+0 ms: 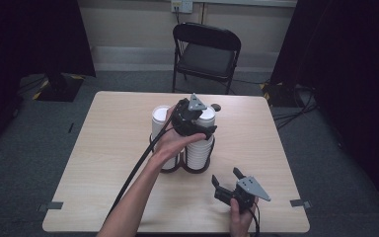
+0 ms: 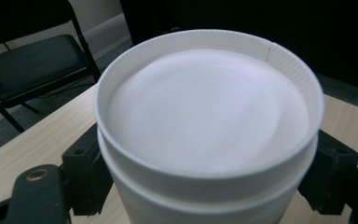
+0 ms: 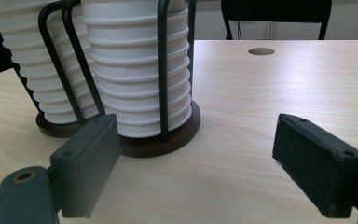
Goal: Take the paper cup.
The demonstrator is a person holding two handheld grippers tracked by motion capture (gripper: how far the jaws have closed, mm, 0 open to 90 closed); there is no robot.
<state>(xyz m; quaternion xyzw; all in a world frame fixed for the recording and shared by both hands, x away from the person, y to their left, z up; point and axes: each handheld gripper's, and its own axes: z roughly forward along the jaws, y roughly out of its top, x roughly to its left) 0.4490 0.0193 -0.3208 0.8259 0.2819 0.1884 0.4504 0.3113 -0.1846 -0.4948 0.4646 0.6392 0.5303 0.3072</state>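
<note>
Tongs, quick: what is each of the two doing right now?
Left tongs: closed on the top paper cup of the right-hand stack, one jaw at each side.
Right tongs: open, holding nothing, near the table.

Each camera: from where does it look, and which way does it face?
High view: above the person's side, facing forward and down on the table; forearms, left gripper, right gripper.
Left gripper view: on that gripper, facing the top cup; its jaws flank it.
Right gripper view: low over the table, facing the cup stacks; its jaws open.
Shared: stacks, rack and chair.
</note>
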